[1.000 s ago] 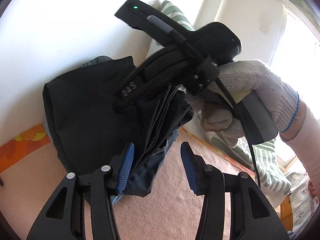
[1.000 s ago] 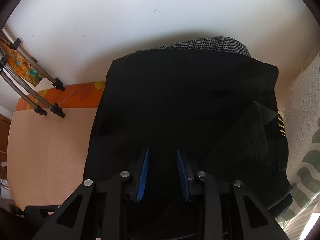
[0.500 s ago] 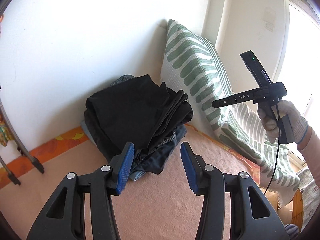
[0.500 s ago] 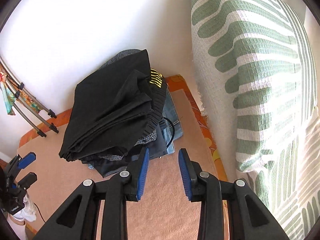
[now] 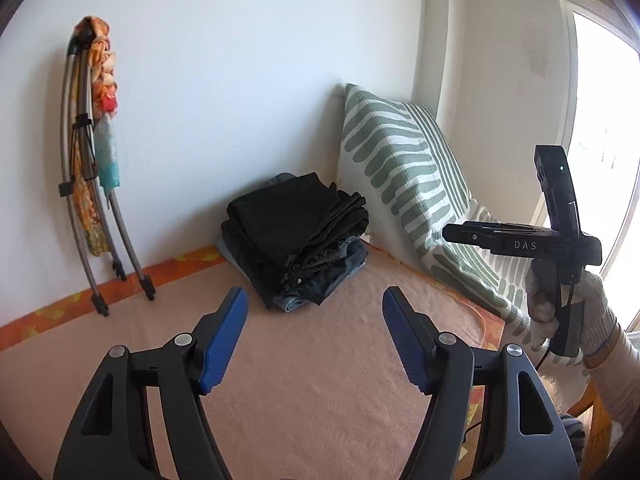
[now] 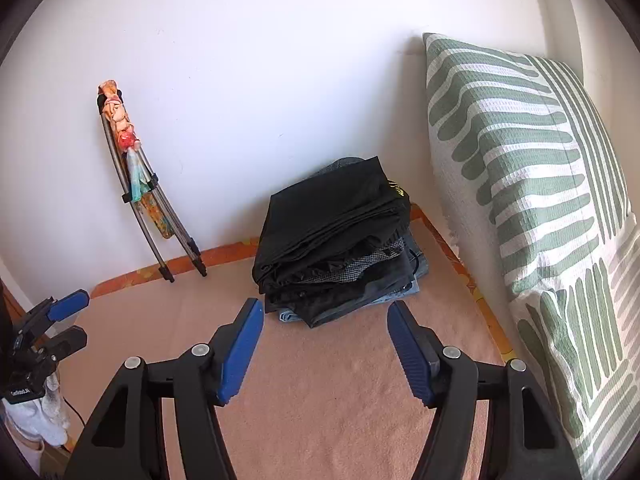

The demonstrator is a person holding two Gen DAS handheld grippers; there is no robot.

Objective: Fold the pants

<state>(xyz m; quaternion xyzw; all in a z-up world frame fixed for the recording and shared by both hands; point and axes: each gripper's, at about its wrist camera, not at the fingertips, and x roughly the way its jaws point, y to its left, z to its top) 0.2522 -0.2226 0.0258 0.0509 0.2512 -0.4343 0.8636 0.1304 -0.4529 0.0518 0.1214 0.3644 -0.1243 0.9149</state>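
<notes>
A stack of folded pants [image 5: 298,240], black on top with denim beneath, lies on the peach mat against the white wall; it also shows in the right wrist view [image 6: 336,240]. My left gripper [image 5: 316,336] is open and empty, well back from the stack. My right gripper [image 6: 326,348] is open and empty, also back from the stack. The right gripper shows from the side in the left wrist view [image 5: 520,242], held in a gloved hand. The left gripper shows at the far left of the right wrist view [image 6: 60,320].
A green and white striped pillow [image 5: 404,184] leans in the corner right of the stack, also large in the right wrist view [image 6: 540,200]. A folded metal rack with cloth [image 5: 88,168] leans on the wall at left. The mat [image 5: 320,400] has an orange border.
Both grippers have pulled back and away from the pants stack, which now looks small and lies alone. Both jaws have opened wider.
</notes>
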